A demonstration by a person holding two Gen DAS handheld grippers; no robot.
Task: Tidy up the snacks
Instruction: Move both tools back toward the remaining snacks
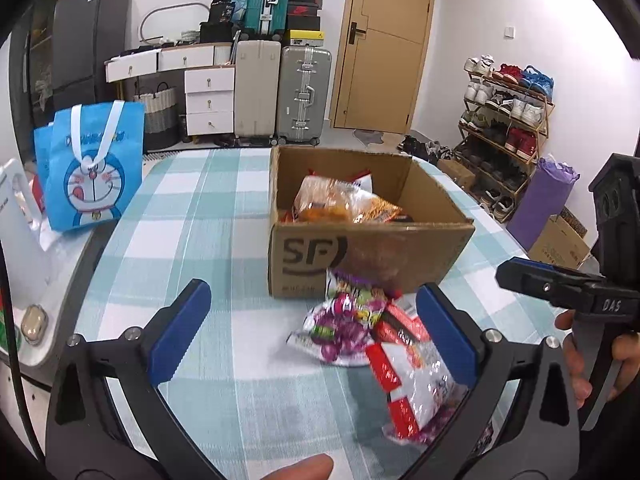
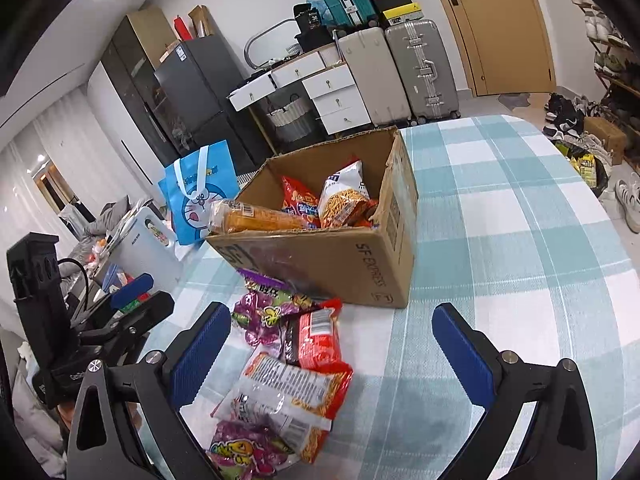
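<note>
Cardboard box (image 2: 320, 256) flanked by a blue bag (image 2: 198, 196); loose snack packets (image 2: 296, 364) before both released tongs (image 1: 312, 336).

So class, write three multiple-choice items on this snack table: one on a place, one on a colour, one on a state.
1. Where do the loose snack packets lie?
A. inside the blue bag
B. on the tablecloth before the box
C. on the floor

2. What colour are the gripper pads?
A. blue
B. red
C. yellow

3. How is the cardboard box?
A. taped shut
B. open and empty
C. open, holding snacks

Key: 1 B, they lie on the checked cloth against the box front; 2 A, both views show blue pads; 3 C, packets show above its rim.
</note>
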